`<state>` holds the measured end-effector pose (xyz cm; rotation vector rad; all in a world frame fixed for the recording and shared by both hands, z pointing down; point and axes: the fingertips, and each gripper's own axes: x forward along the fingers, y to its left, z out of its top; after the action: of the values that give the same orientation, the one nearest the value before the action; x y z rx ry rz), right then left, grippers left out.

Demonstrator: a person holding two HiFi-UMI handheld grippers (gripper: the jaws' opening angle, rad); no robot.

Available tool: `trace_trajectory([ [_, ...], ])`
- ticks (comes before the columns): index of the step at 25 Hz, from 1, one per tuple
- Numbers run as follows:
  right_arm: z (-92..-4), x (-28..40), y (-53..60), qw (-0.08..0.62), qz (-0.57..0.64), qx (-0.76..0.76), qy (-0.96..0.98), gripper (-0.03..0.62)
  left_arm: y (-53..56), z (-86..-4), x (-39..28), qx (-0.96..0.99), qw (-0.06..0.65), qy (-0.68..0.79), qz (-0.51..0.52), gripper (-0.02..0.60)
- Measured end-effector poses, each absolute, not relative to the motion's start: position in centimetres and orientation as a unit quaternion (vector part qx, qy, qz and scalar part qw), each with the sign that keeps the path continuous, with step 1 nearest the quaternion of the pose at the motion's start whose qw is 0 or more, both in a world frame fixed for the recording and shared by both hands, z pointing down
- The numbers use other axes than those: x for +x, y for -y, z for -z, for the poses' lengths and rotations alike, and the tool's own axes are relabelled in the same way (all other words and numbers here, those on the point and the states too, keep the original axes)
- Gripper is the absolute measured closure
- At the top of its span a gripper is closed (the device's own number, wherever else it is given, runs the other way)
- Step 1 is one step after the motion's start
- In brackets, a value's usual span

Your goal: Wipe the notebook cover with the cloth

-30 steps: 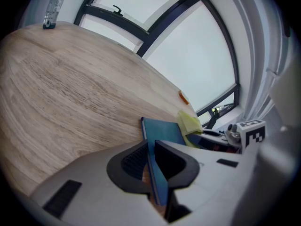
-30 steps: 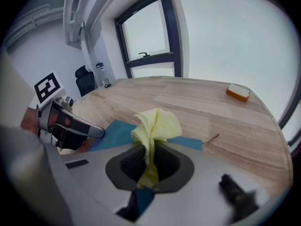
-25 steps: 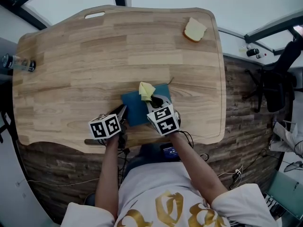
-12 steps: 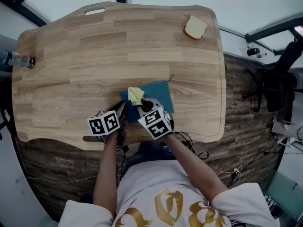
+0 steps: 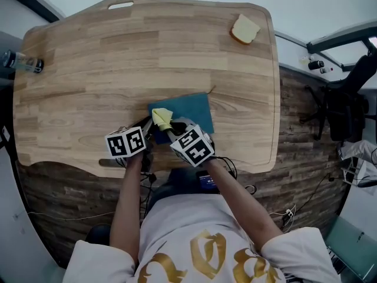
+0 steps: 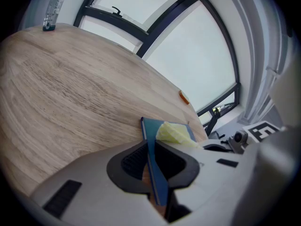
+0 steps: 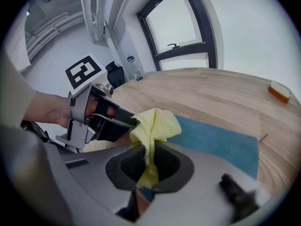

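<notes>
Nearest, the person's shirt [image 5: 200, 246] bears a gold print, creased and cut off by the frame edge, so it cannot be read. Both forearms reach up to the marker cubes [image 5: 126, 143], whose black-and-white squares are patterns, not letters. In the head view the cubes hide the near edge of the notebook [image 5: 189, 108]. The left claw [image 6: 153, 175] is clamped on the notebook's near-left edge, which is seen edge-on between the jaws. The right claw [image 7: 146, 168] is closed on the yellow cloth [image 7: 155, 124]. The cloth's bunched end sticks out past the jaws, over the teal cover and close to the left claw's tips. The notebook lies on the counter [image 5: 106, 58] near its front edge, its far edge slanting up to the right. With the near part hidden, its long axis cannot be told. The visible cover is plain teal. Farthest off, a pale wedge [image 5: 244, 29] sits at the right corner and a bottle [image 5: 20, 63] at the left edge, its label too small to read.
</notes>
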<state>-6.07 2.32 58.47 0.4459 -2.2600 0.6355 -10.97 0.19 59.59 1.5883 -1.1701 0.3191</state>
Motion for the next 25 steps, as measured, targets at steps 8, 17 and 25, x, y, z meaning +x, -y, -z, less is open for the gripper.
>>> trace_trajectory([
  [8,-58.6,-5.4,-3.6,0.390,-0.242,0.154,0.875,0.556,0.1,-59.1,-10.9,0.672,0.534,0.496,-0.133,0.525],
  [17,-58.6,-3.0,-3.5,0.386,-0.248,0.187,0.868,0.556,0.0,-59.2,-10.9,0.674,0.526,0.501,-0.138,0.523],
  [25,-58.6,1.2,-2.1,0.391,-0.242,0.240,0.855,0.556,-0.1,-59.2,-10.8,0.674,0.521,0.505,-0.140,0.523],
])
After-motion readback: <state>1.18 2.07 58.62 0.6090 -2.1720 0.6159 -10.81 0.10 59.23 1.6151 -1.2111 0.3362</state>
